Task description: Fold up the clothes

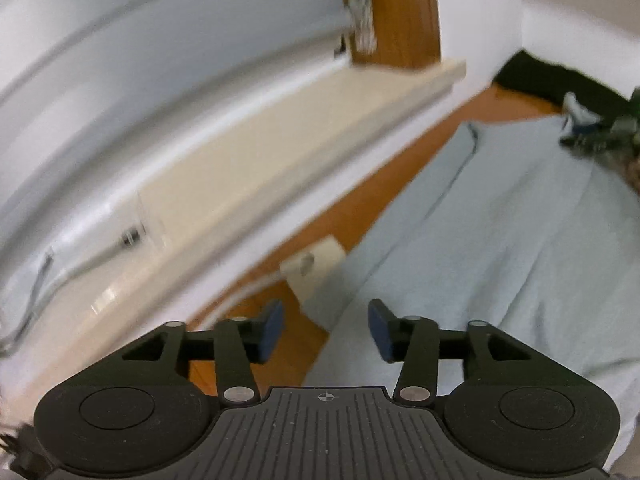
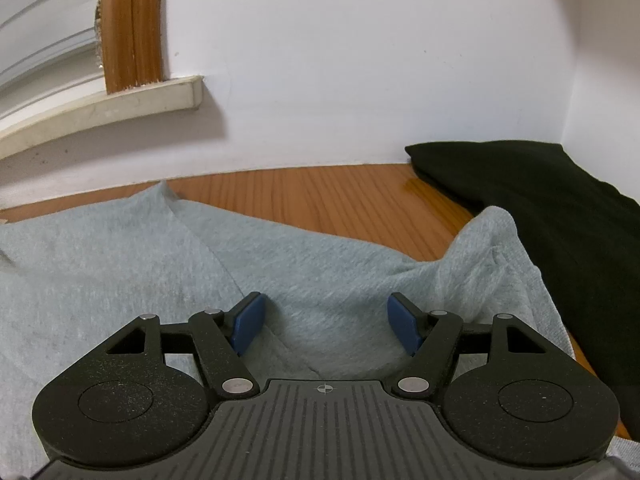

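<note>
While the light grey garment (image 2: 120, 264) lies spread across the wooden table (image 2: 320, 192) toward its far wall edge, both grippers, left (image 1: 326, 330) and right (image 2: 326, 322), gape wide and empty. Soft, limp knit, judged light; pinch a hem or corner. Left view blurred; garment's full outline cut off.

Open right gripper (image 2: 325, 322), grey garment (image 2: 120, 248), black cloth (image 2: 560, 200)

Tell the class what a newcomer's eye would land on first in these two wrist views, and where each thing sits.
First comes the pale grey-blue garment spread over the wooden table, with the open right gripper just above it. Next is the black garment in the far right corner against the white wall. The left gripper, also open, hovers at the pale garment's edge.
</note>
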The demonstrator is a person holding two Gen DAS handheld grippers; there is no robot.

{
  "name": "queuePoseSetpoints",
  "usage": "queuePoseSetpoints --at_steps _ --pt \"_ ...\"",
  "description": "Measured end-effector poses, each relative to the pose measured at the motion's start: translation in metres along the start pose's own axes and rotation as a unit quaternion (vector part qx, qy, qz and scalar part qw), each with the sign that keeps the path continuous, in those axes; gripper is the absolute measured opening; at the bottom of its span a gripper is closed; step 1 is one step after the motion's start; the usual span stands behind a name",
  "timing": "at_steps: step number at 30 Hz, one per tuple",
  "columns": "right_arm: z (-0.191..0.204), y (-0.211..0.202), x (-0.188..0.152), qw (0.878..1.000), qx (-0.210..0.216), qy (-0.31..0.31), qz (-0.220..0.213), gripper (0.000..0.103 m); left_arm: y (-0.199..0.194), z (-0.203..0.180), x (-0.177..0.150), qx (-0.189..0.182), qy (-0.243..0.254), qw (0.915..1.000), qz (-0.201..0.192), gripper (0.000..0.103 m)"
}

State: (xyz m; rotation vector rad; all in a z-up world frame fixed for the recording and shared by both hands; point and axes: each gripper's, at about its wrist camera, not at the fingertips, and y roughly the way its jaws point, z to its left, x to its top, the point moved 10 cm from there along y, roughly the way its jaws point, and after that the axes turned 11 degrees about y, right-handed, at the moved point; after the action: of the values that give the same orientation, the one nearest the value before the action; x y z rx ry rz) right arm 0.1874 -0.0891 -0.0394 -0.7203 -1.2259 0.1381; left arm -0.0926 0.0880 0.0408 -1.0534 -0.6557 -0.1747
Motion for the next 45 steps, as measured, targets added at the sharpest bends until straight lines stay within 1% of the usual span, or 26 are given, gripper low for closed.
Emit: queuePoseSetpoints --at_steps 5,10,11,12,13,14,15,17,19,20,22,23,24,25,26,27,29,31,32,33,34,35,37,40,43,45 --pt "0.000 0.001 -0.001 1.000 0.000 0.000 0.001 0.068 0.030 0.002 -0.033 -0.011 -0.022 0.9996 0.017 0.062" --pt "0.000 0.001 -0.001 1.000 0.001 0.001 0.001 0.068 0.053 0.006 -0.059 -0.029 -0.051 0.9980 0.022 0.062" --pt "0.000 0.001 -0.001 1.000 0.002 0.002 0.001 0.068 0.055 0.005 -0.063 -0.035 -0.054 0.9977 0.020 0.060" --pt "0.000 0.001 -0.001 1.000 0.002 0.002 0.001 0.068 0.057 0.004 -0.066 -0.041 -0.058 0.9974 0.015 0.056" --pt "0.000 0.001 -0.001 1.000 0.003 0.002 0.001 0.068 0.057 0.004 -0.067 -0.049 -0.063 0.9968 0.007 0.049" --pt "-0.001 0.001 -0.001 1.000 0.003 0.002 0.001 0.068 0.056 0.003 -0.068 -0.060 -0.071 0.9957 -0.002 0.025" --pt "-0.001 0.001 -0.001 1.000 0.004 0.002 0.001 0.068 0.055 0.004 -0.067 -0.062 -0.078 0.9950 -0.011 0.013" --pt "-0.001 0.001 -0.001 1.000 0.005 0.003 0.001 0.068 0.049 0.013 -0.063 -0.027 -0.087 0.9956 -0.021 0.007" --pt "-0.001 0.001 -0.001 1.000 0.006 0.003 0.001 0.068 0.041 0.023 -0.058 0.004 -0.099 0.9946 -0.032 0.007" --pt "-0.001 0.001 -0.001 1.000 0.006 0.004 0.001 0.068 0.037 0.028 -0.055 0.013 -0.108 0.9934 -0.037 0.007" --pt "-0.001 0.001 -0.001 1.000 0.007 0.004 0.001 0.068 0.034 0.032 -0.050 0.029 -0.105 0.9937 -0.030 0.006" --pt "-0.001 0.001 -0.001 1.000 0.008 0.005 0.001 0.068 0.033 0.033 -0.048 0.033 -0.102 0.9939 -0.027 0.011" --pt "-0.001 0.001 -0.001 1.000 0.009 0.006 0.001 0.068 0.034 0.030 -0.047 0.032 -0.098 0.9944 -0.026 0.023" --pt "-0.002 0.001 -0.001 1.000 0.010 0.007 0.002 0.068 0.033 0.026 -0.045 0.031 -0.093 0.9947 -0.030 0.031" --pt "-0.002 0.000 -0.001 1.000 0.012 0.009 0.001 0.068 0.033 0.023 -0.043 0.031 -0.089 0.9950 -0.033 0.043" --pt "-0.002 0.000 0.000 1.000 0.015 0.012 0.000 0.068 0.032 0.018 -0.040 0.030 -0.083 0.9954 -0.037 0.046" --pt "-0.003 -0.002 0.001 1.000 0.020 0.019 -0.003 0.069 0.031 0.003 -0.035 0.022 -0.071 0.9960 -0.049 0.046" --pt "-0.006 -0.001 0.000 0.999 0.021 0.028 0.000 0.069 0.027 -0.020 -0.026 0.000 -0.062 0.9955 -0.071 0.043" --pt "-0.006 0.000 0.000 0.999 0.022 0.031 0.003 0.069 0.026 -0.033 -0.021 -0.013 -0.058 0.9949 -0.082 0.036" --pt "-0.006 0.001 -0.001 0.999 0.022 0.031 0.006 0.069 0.024 -0.046 -0.015 -0.026 -0.053 0.9939 -0.093 0.026" --pt "-0.005 0.002 -0.001 0.999 0.020 0.029 0.007 0.070 0.023 -0.060 -0.010 -0.039 -0.047 0.9928 -0.103 0.020" --pt "-0.005 0.002 -0.002 0.999 0.018 0.026 0.008 0.070 0.023 -0.075 -0.004 -0.054 -0.040 0.9917 -0.110 0.017" --pt "-0.003 0.002 -0.002 1.000 0.013 0.018 0.007 0.071 0.025 -0.105 0.008 -0.077 -0.025 0.9897 -0.118 0.017" --pt "-0.001 0.002 -0.002 1.000 0.007 0.010 0.004 0.072 0.036 -0.142 0.021 -0.099 -0.003 0.9881 -0.118 0.018" --pt "-0.001 0.002 -0.002 1.000 0.006 0.008 0.002 0.072 0.054 -0.166 0.028 -0.104 0.016 0.9889 -0.104 0.020" --pt "-0.001 0.002 -0.001 1.000 0.007 0.009 0.002 0.072 0.065 -0.170 0.030 -0.095 0.022 0.9902 -0.100 0.029"
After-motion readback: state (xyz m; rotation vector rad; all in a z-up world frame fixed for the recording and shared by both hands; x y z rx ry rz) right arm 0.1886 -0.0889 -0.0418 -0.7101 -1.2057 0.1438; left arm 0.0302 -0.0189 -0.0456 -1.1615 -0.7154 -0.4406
